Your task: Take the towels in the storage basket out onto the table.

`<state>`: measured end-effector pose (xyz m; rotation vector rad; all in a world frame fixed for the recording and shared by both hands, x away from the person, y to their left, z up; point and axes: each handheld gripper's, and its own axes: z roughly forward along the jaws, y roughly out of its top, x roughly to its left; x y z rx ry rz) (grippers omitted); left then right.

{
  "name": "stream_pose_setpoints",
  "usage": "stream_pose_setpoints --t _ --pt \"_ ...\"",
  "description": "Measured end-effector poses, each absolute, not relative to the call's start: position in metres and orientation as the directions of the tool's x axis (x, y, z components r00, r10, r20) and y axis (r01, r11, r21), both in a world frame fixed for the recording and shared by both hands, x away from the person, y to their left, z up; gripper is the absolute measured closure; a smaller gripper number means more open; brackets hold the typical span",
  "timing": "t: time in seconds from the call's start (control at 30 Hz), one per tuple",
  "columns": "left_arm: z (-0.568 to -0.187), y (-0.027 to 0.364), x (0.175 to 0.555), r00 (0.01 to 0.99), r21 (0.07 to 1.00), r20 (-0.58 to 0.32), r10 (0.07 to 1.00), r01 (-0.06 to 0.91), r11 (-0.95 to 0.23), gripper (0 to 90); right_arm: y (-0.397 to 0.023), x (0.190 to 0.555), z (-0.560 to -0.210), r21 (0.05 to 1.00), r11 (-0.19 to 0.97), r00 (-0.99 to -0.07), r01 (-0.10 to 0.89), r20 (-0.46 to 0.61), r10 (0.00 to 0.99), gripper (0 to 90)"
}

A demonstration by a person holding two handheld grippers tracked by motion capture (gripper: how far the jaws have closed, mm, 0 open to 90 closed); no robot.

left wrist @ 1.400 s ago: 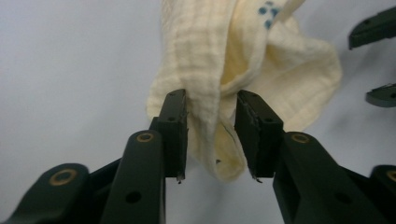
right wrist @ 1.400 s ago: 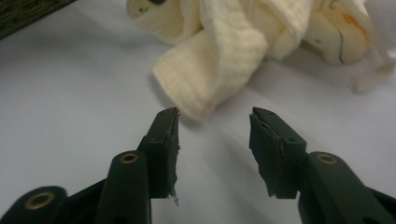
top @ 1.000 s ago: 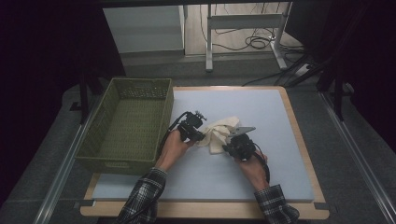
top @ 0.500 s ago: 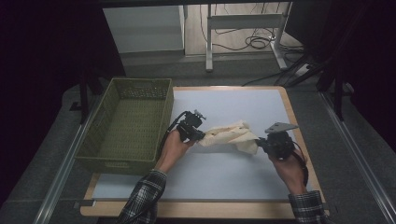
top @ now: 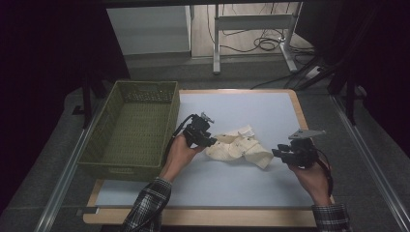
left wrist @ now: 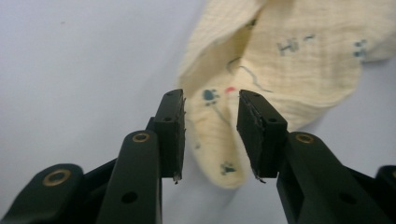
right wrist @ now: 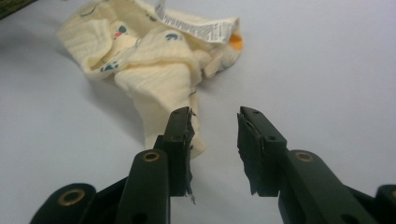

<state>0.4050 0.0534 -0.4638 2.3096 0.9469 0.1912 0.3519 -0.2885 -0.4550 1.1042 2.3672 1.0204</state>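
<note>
Both the left gripper point(top: 209, 140) and right gripper point(top: 279, 152) have just let their jaws open, dropping the cloth point(top: 239, 147). It lies crumpled, cream with small prints, on the table point(top: 270, 113) between them, no longer stretched

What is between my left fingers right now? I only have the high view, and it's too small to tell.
Observer: The left gripper has just been opening its fingers. A fold of the cream cloth lies between them, but the pads stand clear of it.
Operator: And the right one?
Observer: The right gripper has also just been opening, with nothing between its fingers. The cloth's near end lies beside one fingertip.
Operator: Any label showing?
Observer: Yes, a white care label lies at the cloth's far edge in the right gripper view.
</note>
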Motion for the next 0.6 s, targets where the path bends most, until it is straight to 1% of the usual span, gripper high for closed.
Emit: stream_pose_setpoints --t 0.17,0.23,0.33,0.4,0.47,0.53,0.57,0.6 --pt "-0.472 0.042 0.405 0.758 0.589 -0.137 0.637 0.579 -0.563 54.8 -0.287 0.365 -0.454 0.722 0.44 -0.642 0.534 0.007 0.767 64.5" --pt "-0.478 0.038 0.406 0.761 0.579 -0.124 0.637 0.577 -0.577 48.8 -0.284 0.374 -0.46 0.715 0.439 -0.647 0.544 0.024 0.762 63.5" --pt "-0.489 0.033 0.409 0.754 0.564 -0.11 0.647 0.584 -0.584 43.0 -0.279 0.387 -0.471 0.707 0.432 -0.655 0.56 0.059 0.753 61.1" --pt "-0.496 0.031 0.41 0.754 0.547 -0.108 0.648 0.59 -0.595 43.0 -0.273 0.394 -0.48 0.699 0.437 -0.674 0.566 0.087 0.734 59.2" --pt "-0.503 0.031 0.409 0.762 0.536 -0.102 0.64 0.584 -0.61 46.2 -0.266 0.396 -0.489 0.687 0.451 -0.688 0.569 0.098 0.719 58.1" --pt "-0.508 0.031 0.408 0.767 0.525 -0.095 0.634 0.58 -0.623 56.5 -0.259 0.396 -0.496 0.681 0.467 -0.704 0.564 0.101 0.703 58.2" --pt "-0.51 0.031 0.407 0.767 0.522 -0.096 0.634 0.581 -0.624 63.0 -0.256 0.396 -0.499 0.679 0.474 -0.711 0.561 0.101 0.696 60.2" --pt "-0.51 0.032 0.406 0.769 0.522 -0.094 0.632 0.579 -0.627 70.0 -0.253 0.395 -0.501 0.675 0.484 -0.715 0.557 0.094 0.693 67.4"
